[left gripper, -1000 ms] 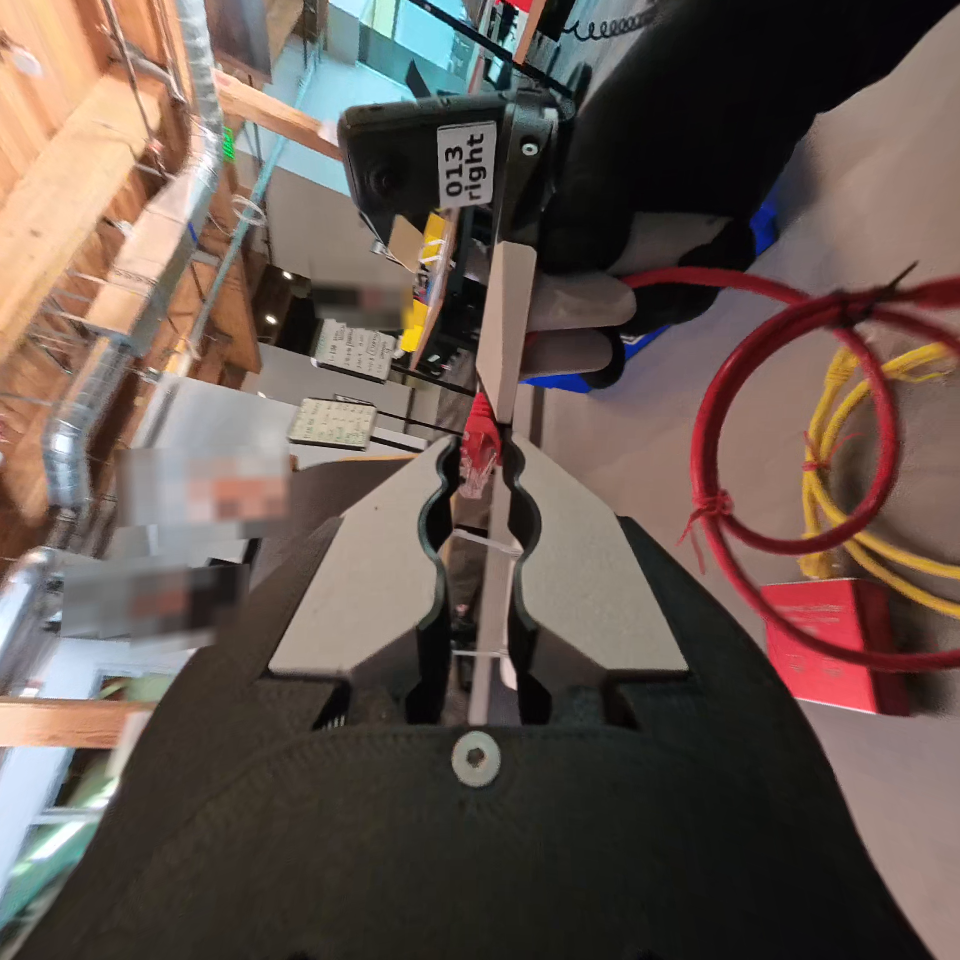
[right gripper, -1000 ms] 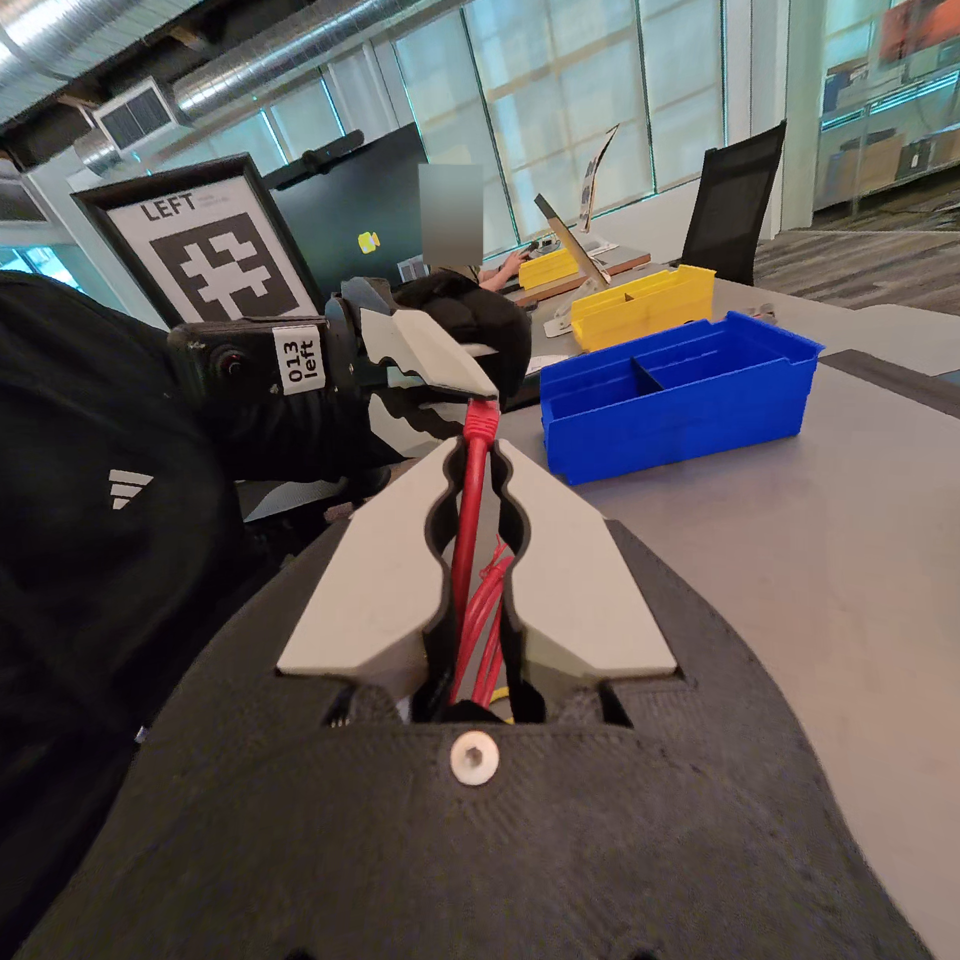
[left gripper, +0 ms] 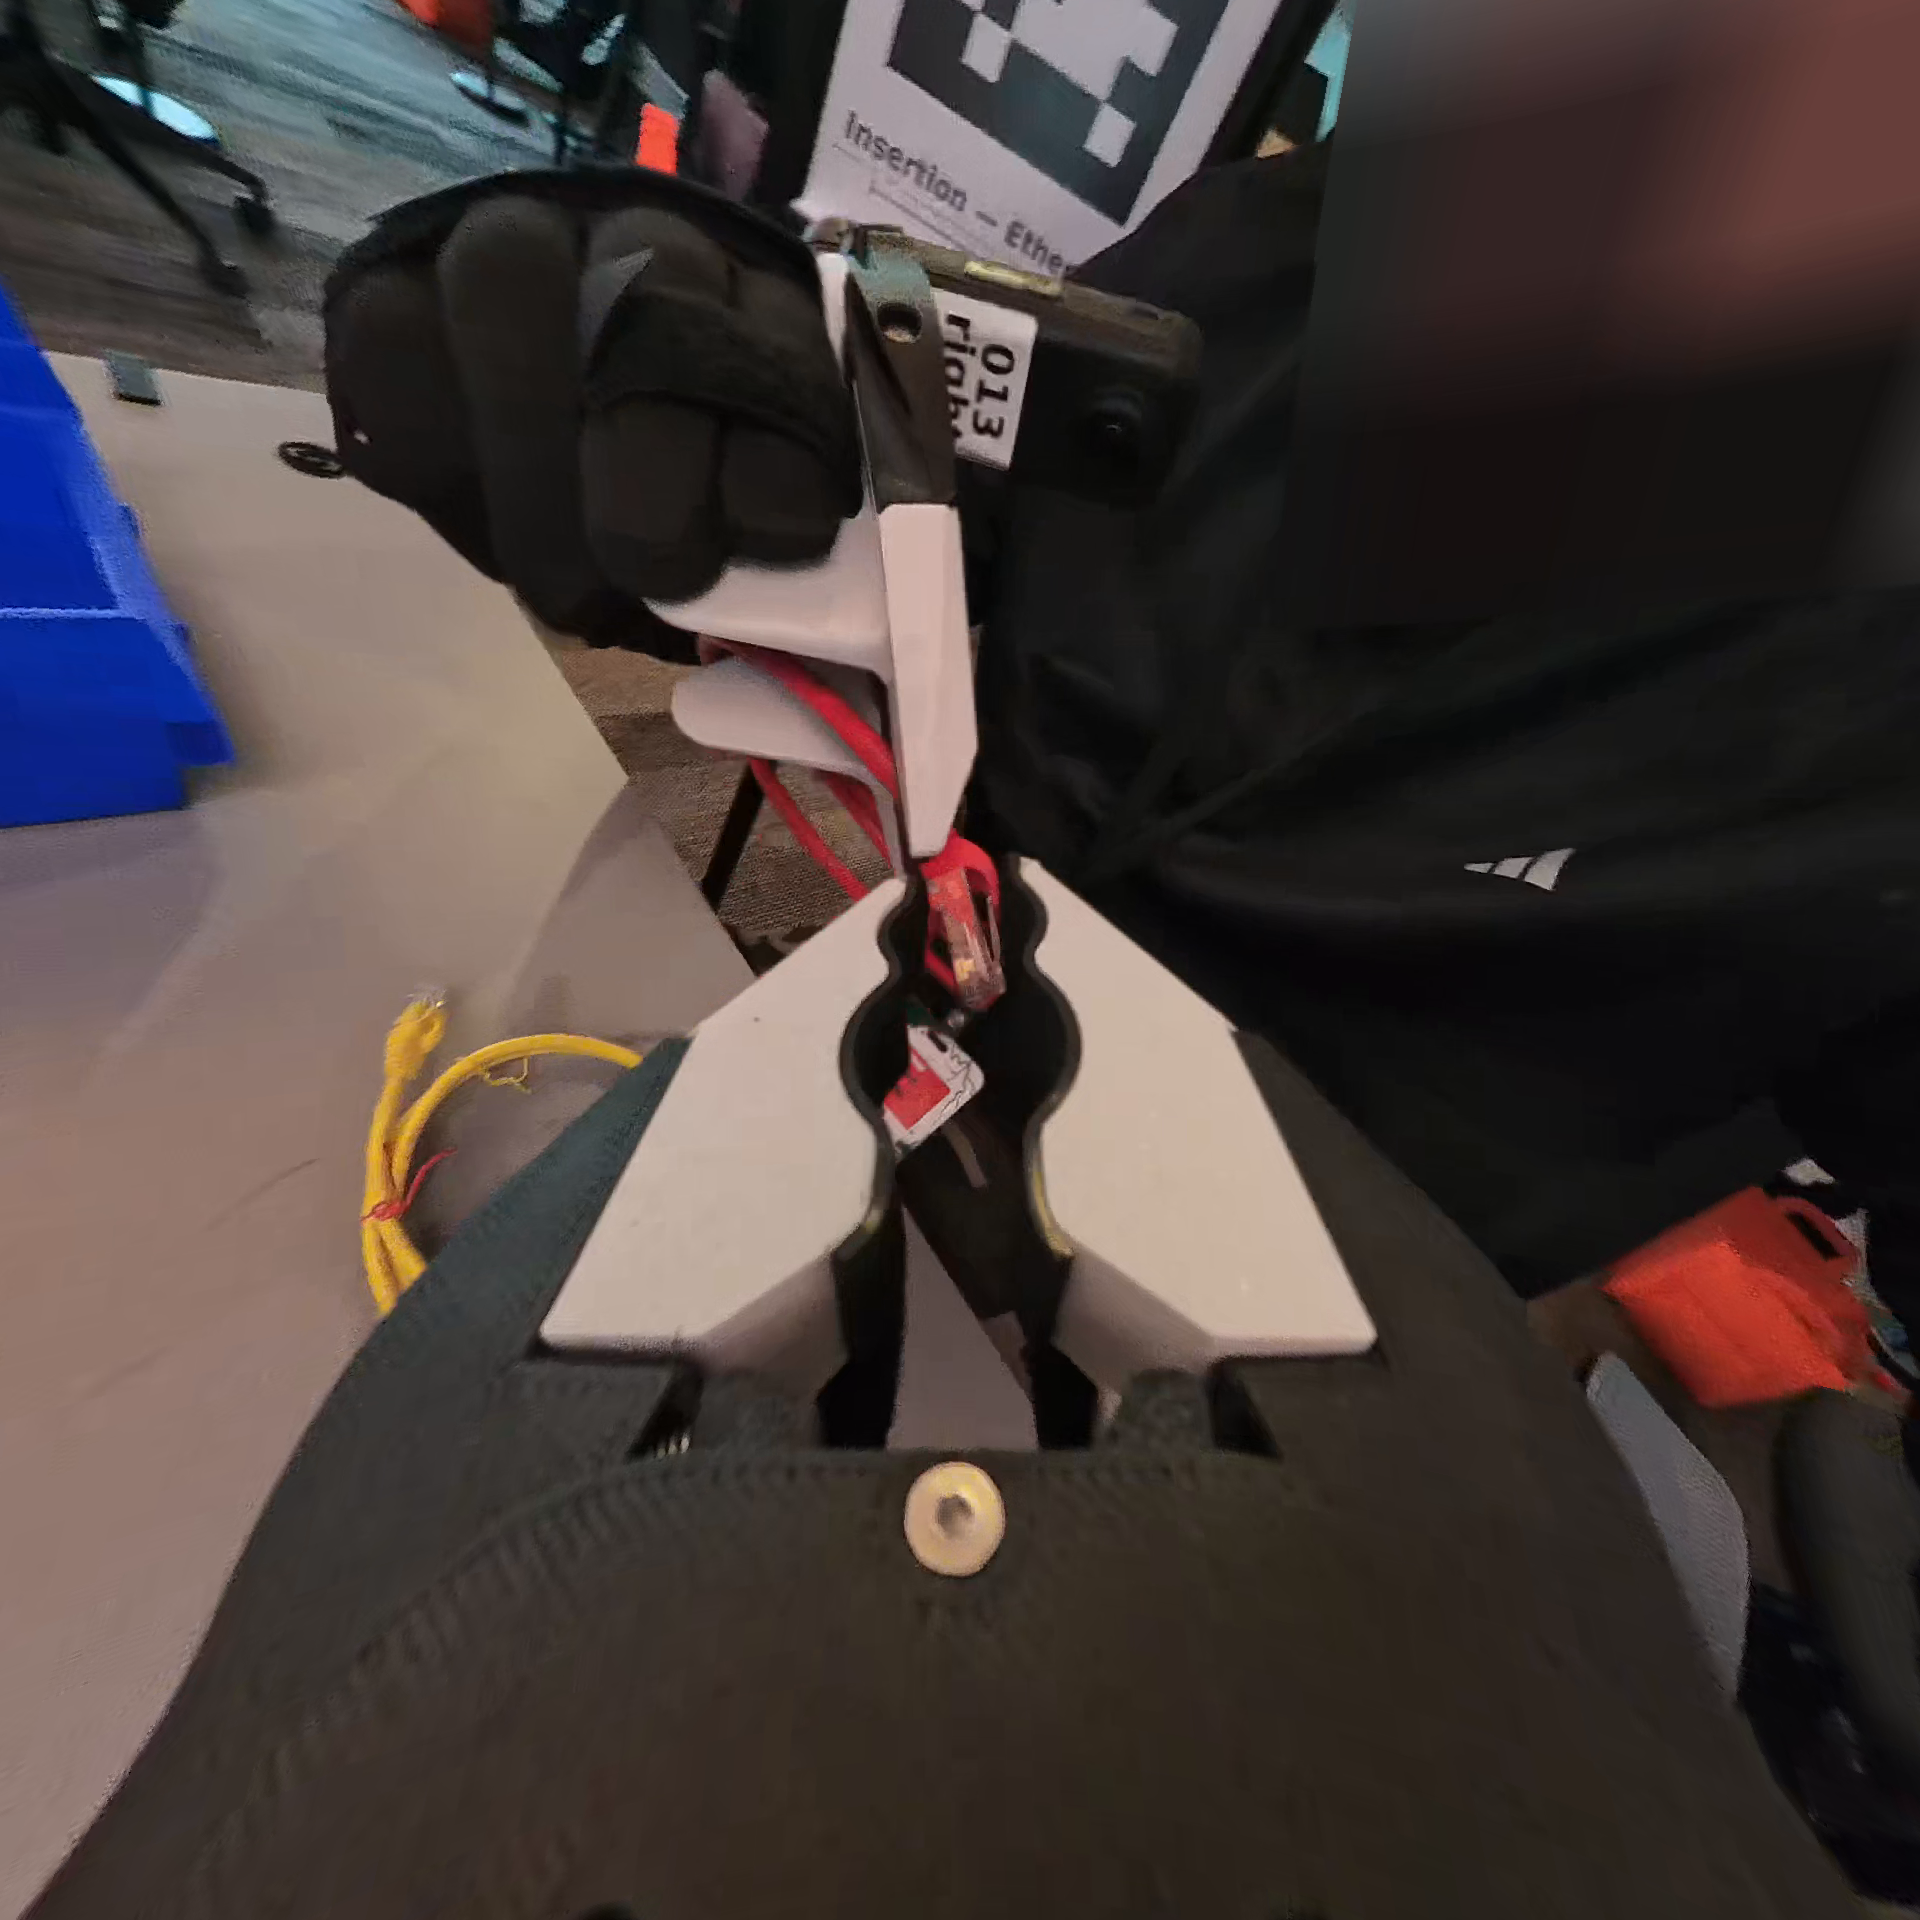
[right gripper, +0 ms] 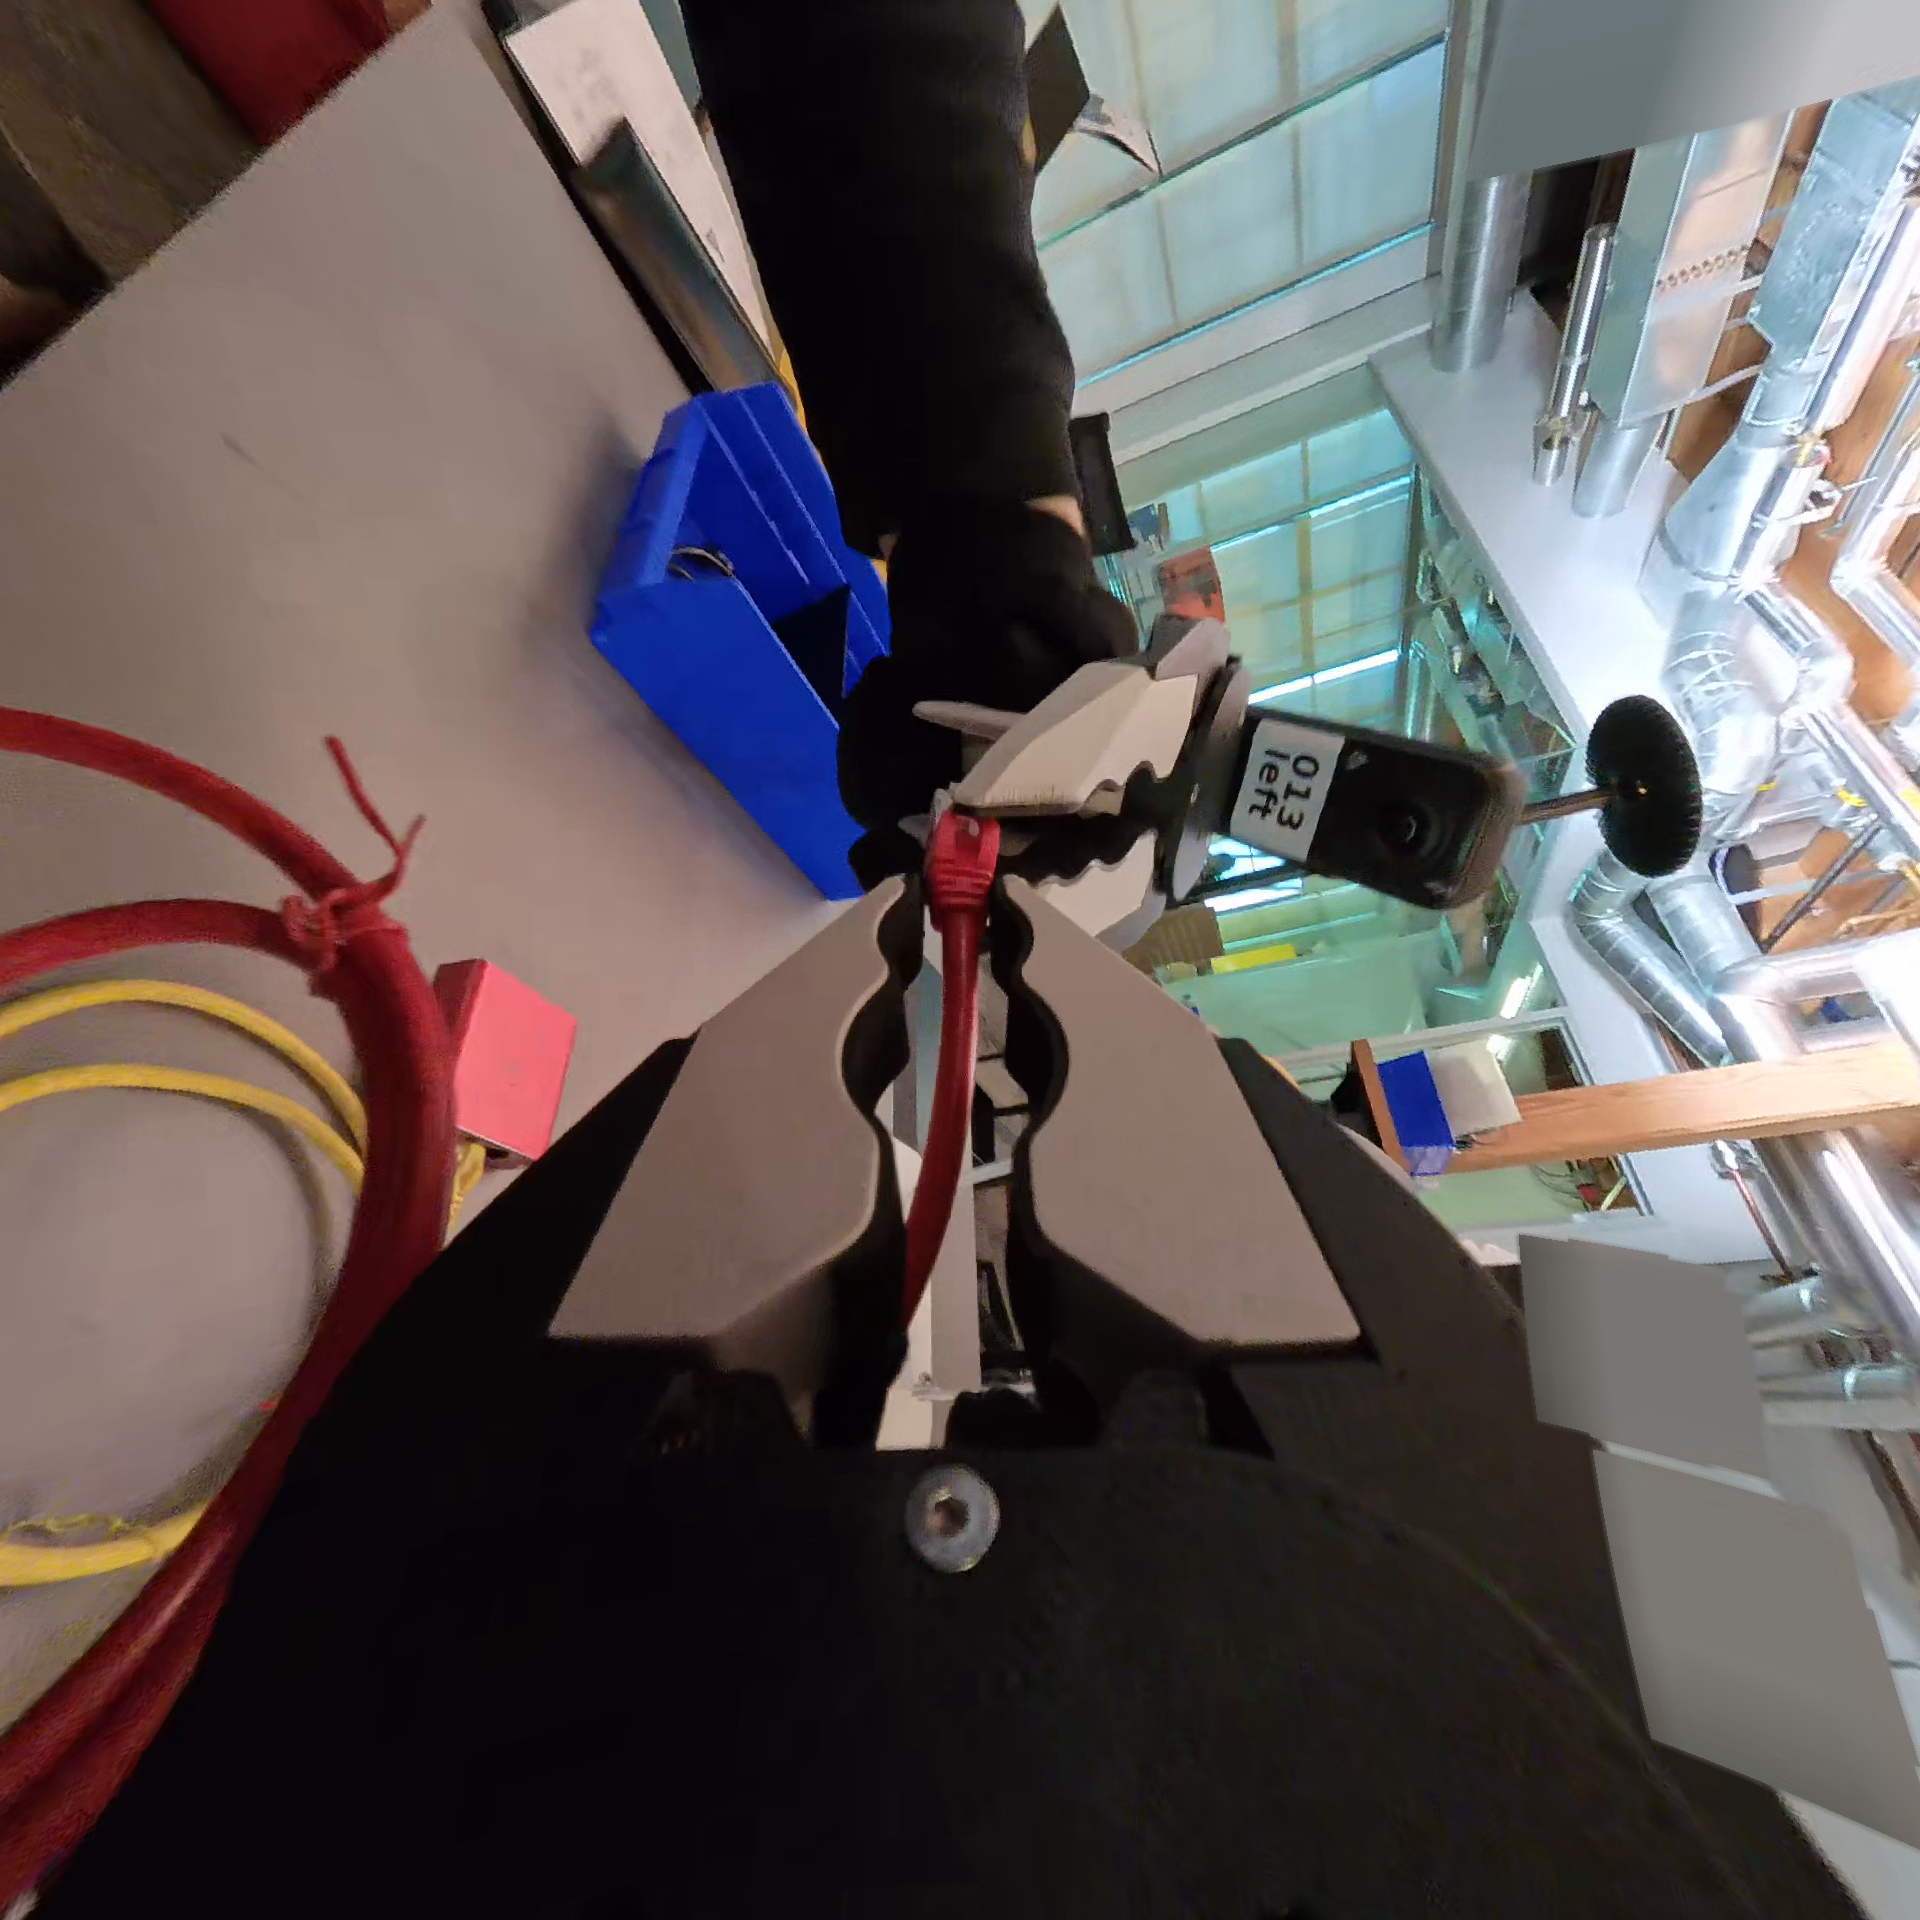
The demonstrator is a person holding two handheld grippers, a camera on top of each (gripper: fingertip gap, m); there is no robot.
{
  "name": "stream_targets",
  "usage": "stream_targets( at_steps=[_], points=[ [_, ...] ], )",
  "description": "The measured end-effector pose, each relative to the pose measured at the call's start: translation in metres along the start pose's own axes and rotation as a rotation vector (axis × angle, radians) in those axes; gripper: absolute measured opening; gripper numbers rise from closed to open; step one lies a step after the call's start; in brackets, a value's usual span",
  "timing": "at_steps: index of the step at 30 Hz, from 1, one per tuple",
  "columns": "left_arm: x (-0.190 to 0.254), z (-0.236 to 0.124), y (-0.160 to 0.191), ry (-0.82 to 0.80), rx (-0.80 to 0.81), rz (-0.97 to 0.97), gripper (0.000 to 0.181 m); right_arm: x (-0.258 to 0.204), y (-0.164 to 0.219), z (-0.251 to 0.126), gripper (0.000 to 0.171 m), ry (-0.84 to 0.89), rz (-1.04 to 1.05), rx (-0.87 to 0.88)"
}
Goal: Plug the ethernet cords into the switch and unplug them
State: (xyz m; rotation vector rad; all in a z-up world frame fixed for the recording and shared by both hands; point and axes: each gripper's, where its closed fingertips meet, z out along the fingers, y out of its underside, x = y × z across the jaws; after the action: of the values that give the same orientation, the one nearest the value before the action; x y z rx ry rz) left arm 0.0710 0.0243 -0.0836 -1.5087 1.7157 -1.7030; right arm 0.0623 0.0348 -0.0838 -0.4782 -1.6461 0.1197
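We find the right gripper (right gripper: 956, 914) closed on the red ethernet cord (right gripper: 940, 1122), which runs lengthwise between its fingers with the boot just past the tips. The left gripper (left gripper: 961, 914) meets it head-on, its fingertips closing around the red plug (left gripper: 964, 940), though whether it bears the load we cannot tell. The plug's long axis lies along both grippers. Farther left, a yellow cord (left gripper: 400, 1143) rests on the grey table (left gripper: 260, 987). We see no switch for certain.
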Motion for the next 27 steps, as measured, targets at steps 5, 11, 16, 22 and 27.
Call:
stream_targets(
  at_steps=[5, 11, 16, 22, 27],
  points=[
    [0.008, 0.01, 0.002, 0.108, 0.009, 0.002, 0.011, -0.005, -0.013, -0.004, 0.011, -0.013, 0.007, 0.059],
    [0.008, 0.017, 0.001, 0.155, 0.028, 0.01, 0.011, -0.009, -0.012, -0.006, 0.01, -0.053, 0.092, 0.07],
    [-0.028, -0.002, -0.018, -0.166, 0.121, 0.089, 0.025, 0.005, 0.02, -0.012, 0.009, -0.063, 0.447, 0.072],
    [-0.058, -0.026, -0.026, -0.918, -0.028, 0.565, 0.029, 0.014, 0.053, -0.023, 0.01, -0.16, 1.028, 0.212],
    [-0.074, -0.017, -0.026, -1.345, -0.356, 1.023, 0.038, 0.007, 0.064, -0.018, 0.009, -0.283, 1.31, 0.252]
  ],
)
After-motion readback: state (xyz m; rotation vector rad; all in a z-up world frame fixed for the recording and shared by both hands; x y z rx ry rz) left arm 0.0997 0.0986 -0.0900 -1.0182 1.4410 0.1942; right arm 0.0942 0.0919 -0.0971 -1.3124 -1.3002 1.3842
